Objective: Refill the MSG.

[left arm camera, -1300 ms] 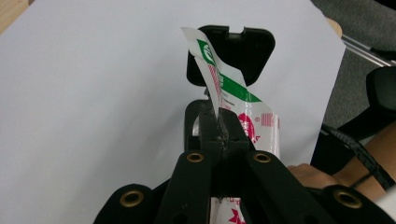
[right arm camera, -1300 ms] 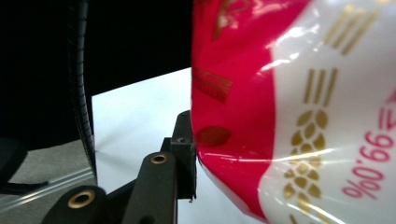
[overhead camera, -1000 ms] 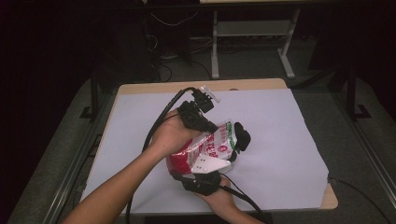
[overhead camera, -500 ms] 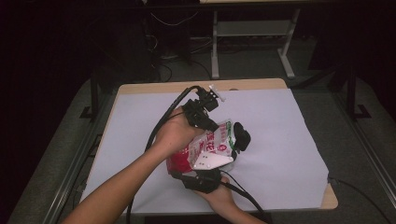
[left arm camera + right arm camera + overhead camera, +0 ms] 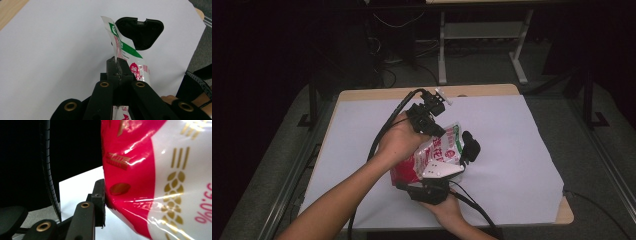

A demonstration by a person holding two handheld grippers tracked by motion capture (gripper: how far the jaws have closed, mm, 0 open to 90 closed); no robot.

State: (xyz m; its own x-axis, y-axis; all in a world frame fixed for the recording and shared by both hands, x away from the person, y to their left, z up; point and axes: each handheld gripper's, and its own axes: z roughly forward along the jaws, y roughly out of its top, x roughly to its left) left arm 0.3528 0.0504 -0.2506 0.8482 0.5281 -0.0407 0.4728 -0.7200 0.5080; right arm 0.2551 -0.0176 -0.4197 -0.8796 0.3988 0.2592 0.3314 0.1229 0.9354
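A red and white bag (image 5: 437, 152) with a green band at its top is held upright over the white sheet (image 5: 512, 150). My left gripper (image 5: 438, 131) comes from above and is shut on the bag's top edge; in the left gripper view its jaws (image 5: 117, 63) pinch the thin flap of the bag (image 5: 125, 48). My right gripper (image 5: 451, 159) reaches up from the front edge and is shut on the bag's body. In the right gripper view one pad (image 5: 99, 200) presses into the red side of the bag (image 5: 155, 182); the other jaw is hidden behind it.
The white sheet covers a wooden table (image 5: 492, 90) with bare wood along its far edge. Black cables (image 5: 387, 125) trail from both grippers. Beyond the table stand a white frame's legs (image 5: 442, 55) on a dark floor. Grey matting (image 5: 602, 165) flanks the table.
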